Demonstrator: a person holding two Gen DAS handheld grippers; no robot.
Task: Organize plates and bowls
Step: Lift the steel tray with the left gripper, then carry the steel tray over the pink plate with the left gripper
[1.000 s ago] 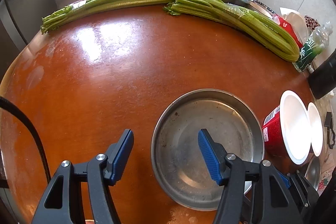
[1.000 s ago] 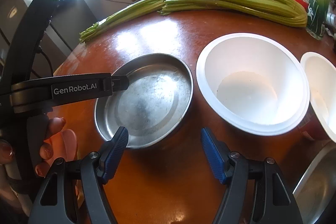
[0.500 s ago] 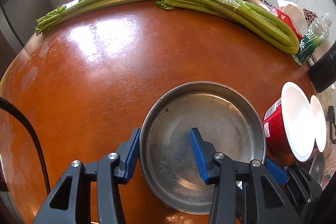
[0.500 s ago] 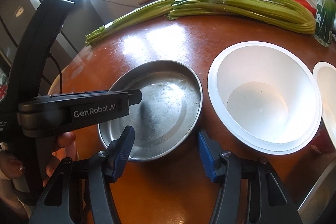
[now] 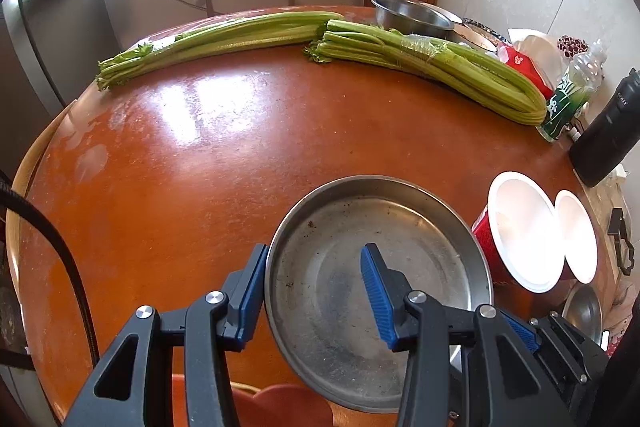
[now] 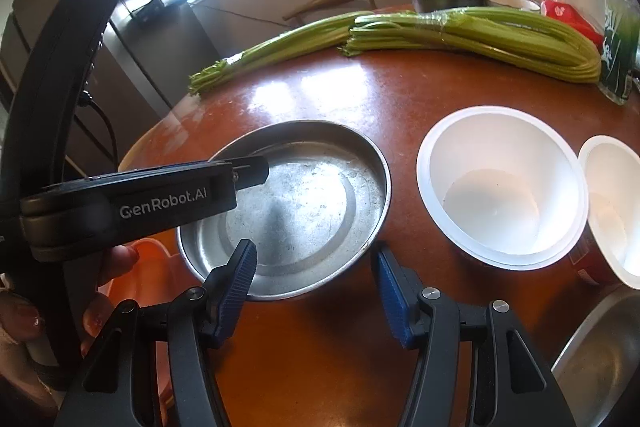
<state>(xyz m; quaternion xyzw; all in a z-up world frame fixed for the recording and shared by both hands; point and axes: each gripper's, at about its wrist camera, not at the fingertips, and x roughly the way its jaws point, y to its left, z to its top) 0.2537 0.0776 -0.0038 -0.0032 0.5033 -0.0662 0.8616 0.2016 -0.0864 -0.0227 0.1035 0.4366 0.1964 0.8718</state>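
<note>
The left gripper (image 5: pixel 314 291) straddled the metal plate's (image 5: pixel 420 227) near rim, jaws apart, needing a firm squeeze; the right gripper (image 6: pixel 314 291) waited, jaws apart.

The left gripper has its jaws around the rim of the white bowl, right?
No. The left gripper has its jaws around the rim of the metal plate, as the left wrist view shows; the white bowl stands untouched beside it.

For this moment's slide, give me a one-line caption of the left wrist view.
Open left gripper straddles the near-left rim of a round steel plate on the orange table, celery bunches lying behind.
</note>
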